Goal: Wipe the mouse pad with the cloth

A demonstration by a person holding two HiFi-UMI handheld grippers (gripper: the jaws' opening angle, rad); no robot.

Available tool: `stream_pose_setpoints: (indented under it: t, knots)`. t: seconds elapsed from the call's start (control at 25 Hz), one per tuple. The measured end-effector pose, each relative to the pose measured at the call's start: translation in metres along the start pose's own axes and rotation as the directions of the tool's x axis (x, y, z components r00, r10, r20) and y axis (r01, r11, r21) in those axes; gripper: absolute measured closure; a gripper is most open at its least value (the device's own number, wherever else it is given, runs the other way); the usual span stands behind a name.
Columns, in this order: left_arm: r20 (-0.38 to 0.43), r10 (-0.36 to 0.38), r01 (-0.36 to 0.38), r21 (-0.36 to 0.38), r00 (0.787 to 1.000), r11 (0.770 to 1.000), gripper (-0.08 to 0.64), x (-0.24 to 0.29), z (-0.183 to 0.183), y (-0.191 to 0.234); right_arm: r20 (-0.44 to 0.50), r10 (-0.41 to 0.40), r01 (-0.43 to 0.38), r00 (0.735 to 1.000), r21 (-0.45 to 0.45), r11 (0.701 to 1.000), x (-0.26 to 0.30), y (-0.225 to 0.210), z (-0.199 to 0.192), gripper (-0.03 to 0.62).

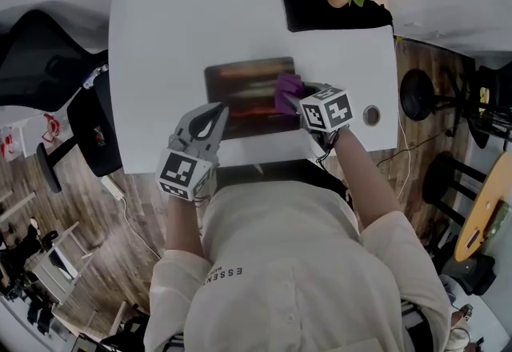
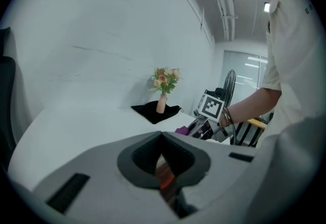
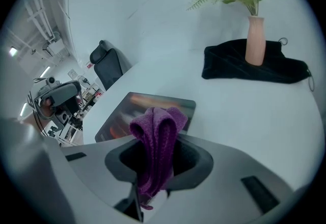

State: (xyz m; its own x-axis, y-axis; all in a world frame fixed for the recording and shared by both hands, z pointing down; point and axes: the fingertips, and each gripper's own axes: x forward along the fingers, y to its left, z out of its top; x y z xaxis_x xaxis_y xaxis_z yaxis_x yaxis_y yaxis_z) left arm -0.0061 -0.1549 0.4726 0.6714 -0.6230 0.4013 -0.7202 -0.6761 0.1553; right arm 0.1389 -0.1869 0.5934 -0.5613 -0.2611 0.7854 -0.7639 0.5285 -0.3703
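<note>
Pinching cloth [image 3: 155,142], right tongs [image 3: 154,169] at mouse pad [image 1: 242,91] edge (right)
</note>
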Motion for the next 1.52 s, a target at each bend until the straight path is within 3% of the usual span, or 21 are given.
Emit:
stream_pose_setpoints:
  t: [0.2, 0.44, 0.6, 1.04, 1.28, 1.52]
  knots:
    - [0.013, 0.001, -0.002, 0.011, 1.0, 1.0, 0.56, 0.01, 0.006, -0.013, -0.019, -0.053, 0.053, 0.998, -0.003, 0.999, -0.013, -0.02, -0.006, 0.479]
    - [0.038, 0.015, -0.016, 0.029, 0.999, 0.999, 0.558, 0.005, 0.015, -0.015, -0.015, -0.132, 0.131, 0.991, -0.087, 0.988, -0.032, -0.016, 0.006, 0.479]
    - [0.062, 0.038, -0.04, 0.032, 0.997, 0.999, 0.56, -0.006, 0.019, -0.006, 0.001, -0.099, 0.098, 0.995, -0.085, 0.992, -0.027, 0.01, 0.016, 0.479]
    - [0.072, 0.06, -0.061, 0.007, 0.996, 0.998, 0.559, -0.067, 0.001, 0.039, -0.078, 0.091, -0.099, 0.993, -0.103, 0.99, 0.039, 0.148, -0.003, 0.479]
    - [0.041, 0.037, -0.038, 0.017, 0.998, 0.999, 0.558, -0.092, -0.014, 0.058, -0.095, 0.112, -0.121, 0.989, -0.1, 0.988, 0.067, 0.189, -0.004, 0.479]
    - [0.025, 0.046, -0.047, 0.025, 0.999, 0.999, 0.558, -0.101, -0.018, 0.073, -0.096, 0.087, -0.095, 0.992, -0.085, 0.992, 0.081, 0.195, -0.004, 0.479]
